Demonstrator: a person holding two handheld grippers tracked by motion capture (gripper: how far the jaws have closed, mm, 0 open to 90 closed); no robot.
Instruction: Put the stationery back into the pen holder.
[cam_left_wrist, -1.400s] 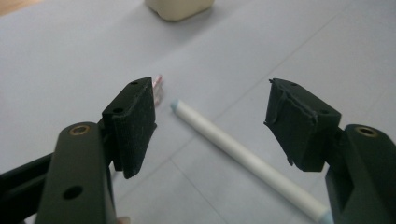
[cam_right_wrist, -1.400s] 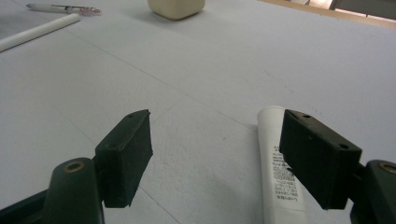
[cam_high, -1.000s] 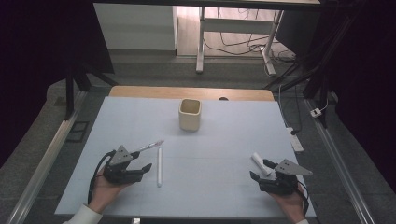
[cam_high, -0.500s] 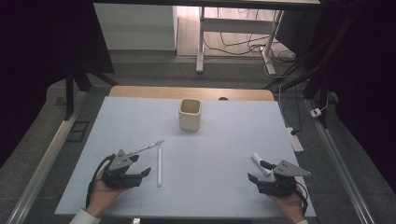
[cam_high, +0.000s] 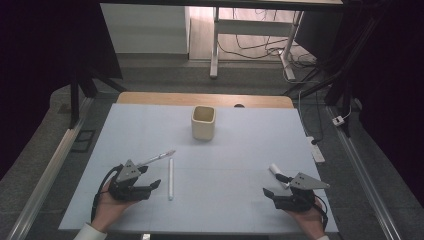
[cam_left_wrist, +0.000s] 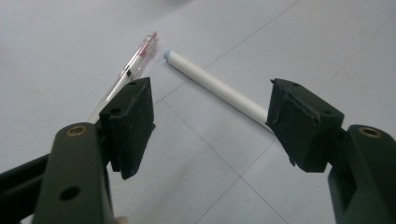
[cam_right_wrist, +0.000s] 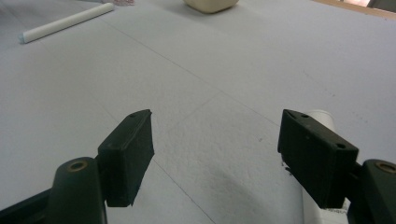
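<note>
**Both tools open, pens waiting on the counter**

Nearest the person, two hands rest low on the near edge of the counter (cam_high: 240, 135), one at each corner. The left tool (cam_high: 152, 186) lies nearly level, its jaws wide apart with nothing between them, pointing toward the counter's middle. The right tool (cam_high: 268, 192) mirrors it, jaws likewise spread and empty, pointing inward.

Just beyond the left tool's tips lies the white pen (cam_high: 171, 178), running near to far. In the left gripper view its shaft passes behind the right jaw, apart from the pads. Beside it, the clear pen (cam_high: 156, 158) lies slanted, its near end behind the left tool's body. A white marker (cam_high: 274, 170) lies just beside the right tool, on its far side.

Farther off, at mid-counter, stands the cup (cam_high: 203, 122), upright and open-topped, well apart from all three.

The step in hand looks like a pick-up of the white pen, likely bound for the cup. To do it well, the left tool should swing until its jaws straddle the shaft crosswise, near the pen's middle so it will not tip, then sink until the pads flank it before closing. Keeping clear of the clear pen avoids nudging it.
</note>
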